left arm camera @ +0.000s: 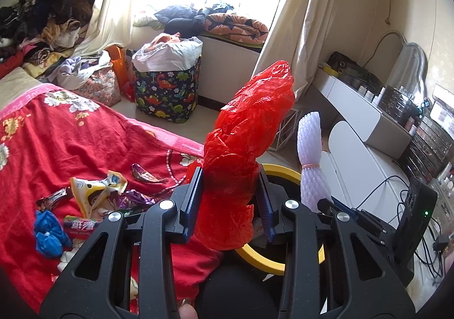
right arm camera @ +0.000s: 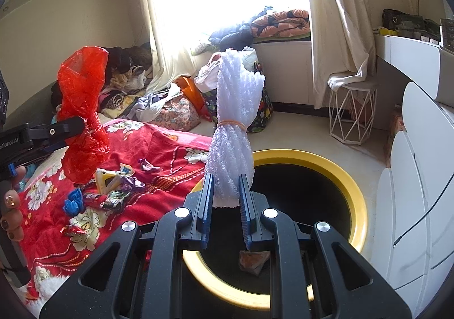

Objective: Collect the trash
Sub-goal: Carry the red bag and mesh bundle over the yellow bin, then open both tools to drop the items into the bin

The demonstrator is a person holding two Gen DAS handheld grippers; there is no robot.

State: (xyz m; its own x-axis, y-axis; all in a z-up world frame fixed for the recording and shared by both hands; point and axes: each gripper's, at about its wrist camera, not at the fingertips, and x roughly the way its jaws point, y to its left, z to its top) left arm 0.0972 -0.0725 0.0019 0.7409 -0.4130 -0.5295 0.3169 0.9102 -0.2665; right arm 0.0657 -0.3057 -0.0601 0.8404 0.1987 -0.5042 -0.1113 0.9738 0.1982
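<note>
My left gripper (left arm camera: 231,199) is shut on a crumpled red plastic bag (left arm camera: 244,148) that stands up between its blue pads. In the right wrist view the same red plastic bag (right arm camera: 82,108) shows at the left, held over the bed. My right gripper (right arm camera: 226,199) is shut on a white foam net bundle (right arm camera: 234,125) tied with an orange rubber band; the foam bundle (left arm camera: 310,160) also shows in the left wrist view. Both hang near a yellow-rimmed black bin (right arm camera: 351,177), whose yellow rim (left arm camera: 281,170) lies behind the left jaws. A crumpled wrapper (right arm camera: 254,260) lies inside the bin.
Several snack wrappers (left arm camera: 99,194) and a blue crumpled piece (left arm camera: 49,233) lie on the red floral bedspread (left arm camera: 85,137). A dinosaur-print basket (left arm camera: 167,89), a white wire stool (right arm camera: 353,114), white drawers (right arm camera: 420,205) and clothes piles surround the floor space.
</note>
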